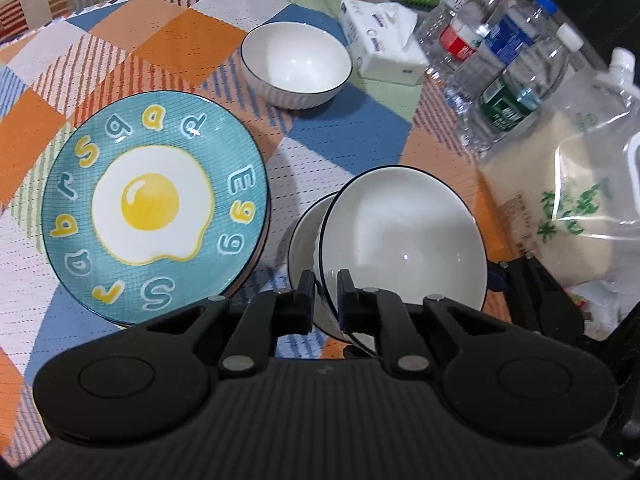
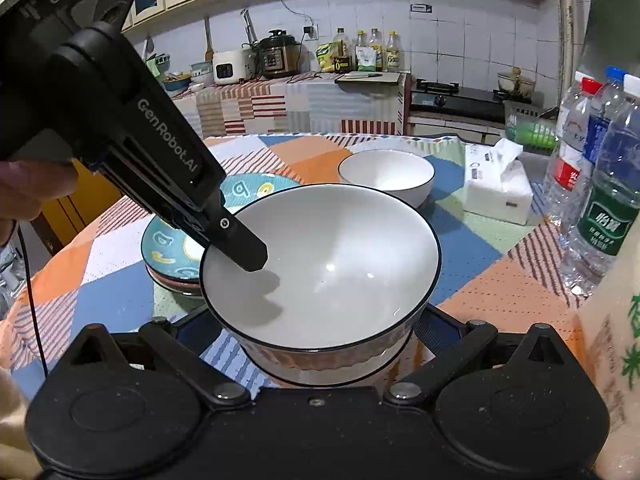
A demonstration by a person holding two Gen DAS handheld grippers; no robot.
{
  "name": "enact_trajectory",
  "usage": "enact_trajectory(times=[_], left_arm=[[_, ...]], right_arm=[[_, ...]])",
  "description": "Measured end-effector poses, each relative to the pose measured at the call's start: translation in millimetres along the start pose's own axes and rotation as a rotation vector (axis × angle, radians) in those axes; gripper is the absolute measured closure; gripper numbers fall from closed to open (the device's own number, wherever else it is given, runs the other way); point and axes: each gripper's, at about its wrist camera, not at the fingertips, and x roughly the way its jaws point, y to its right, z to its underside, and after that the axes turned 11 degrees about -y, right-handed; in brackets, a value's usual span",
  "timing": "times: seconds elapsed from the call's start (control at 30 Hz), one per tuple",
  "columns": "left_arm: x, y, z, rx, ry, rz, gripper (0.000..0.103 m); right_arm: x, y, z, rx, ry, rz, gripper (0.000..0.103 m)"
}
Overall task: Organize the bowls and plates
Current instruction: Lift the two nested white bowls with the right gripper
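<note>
My left gripper is shut on the near rim of a white bowl with a dark rim line, held tilted over a second white bowl beneath it. In the right wrist view the same bowl sits in another bowl, with a left finger inside its rim. My right gripper is spread wide around the lower bowl; its fingertips are hidden. A third white bowl stands farther back. A teal fried-egg plate tops a plate stack at the left.
Several water bottles and a tissue pack stand at the table's back right. A clear rice bag sits at the right. The tablecloth is checked. Kitchen counter lies beyond the table.
</note>
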Motion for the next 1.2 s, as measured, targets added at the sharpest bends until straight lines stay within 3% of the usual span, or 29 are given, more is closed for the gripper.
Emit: enact_trajectory(times=[0.33, 0.57, 0.97, 1.2], left_arm=[[19, 8, -1, 0.018, -0.031, -0.117, 0.093], [28, 10, -4, 0.03, -0.043, -0.162, 0.093], [32, 10, -4, 0.029, -0.031, -0.166, 0.093], [18, 7, -4, 0.015, 0.005, -0.122, 0.093]], right_arm=[[11, -7, 1, -0.052, -0.045, 0.025, 0.0], [15, -18, -1, -0.119, -0.083, 0.095, 0.0], [13, -14, -7, -0.08, -0.145, 0.088, 0.0], [-3, -17, -5, -0.125, -0.144, 0.116, 0.0]])
